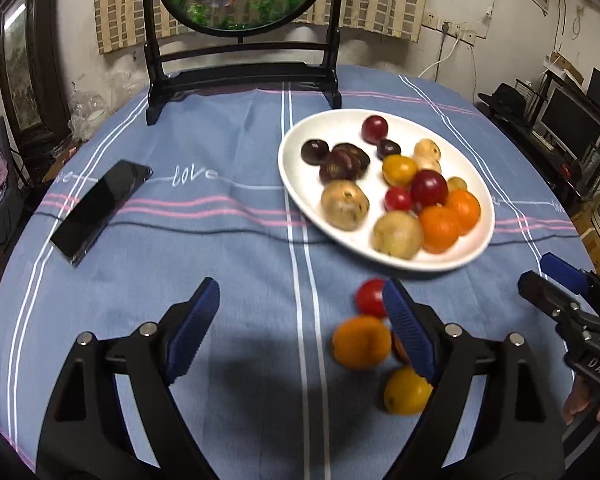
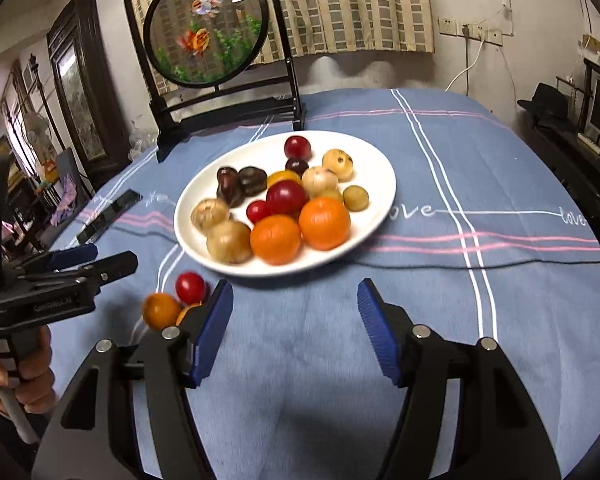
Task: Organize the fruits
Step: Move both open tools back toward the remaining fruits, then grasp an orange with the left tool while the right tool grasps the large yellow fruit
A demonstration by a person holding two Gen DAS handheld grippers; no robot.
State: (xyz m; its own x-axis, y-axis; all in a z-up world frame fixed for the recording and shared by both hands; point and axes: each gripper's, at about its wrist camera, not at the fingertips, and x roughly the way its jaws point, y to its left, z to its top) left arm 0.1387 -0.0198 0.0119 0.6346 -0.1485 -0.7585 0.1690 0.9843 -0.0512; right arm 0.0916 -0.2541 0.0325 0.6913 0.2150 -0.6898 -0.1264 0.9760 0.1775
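We see the table [image 2: 480, 160], then the white plate [image 2: 384, 176] of fruit at its centre. Our left gripper [image 1: 300, 328] and right gripper [image 2: 296, 328] gape empty; loose fruits [image 1: 360, 342] lie near the front edge.

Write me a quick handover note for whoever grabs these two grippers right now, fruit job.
Left gripper: open, holding nothing, low over the tablecloth.
Right gripper: open, empty, facing the plate.
White plate: already holds most of the fruit, including two oranges, red, dark and tan pieces.
Left to do: a loose cluster on the cloth in front of the plate: a red cherry tomato, an orange fruit, a yellow fruit, and what looks like another piece partly hidden behind the left gripper's right finger. They lie nearest that finger.
A black phone lies to the left, out of the way.
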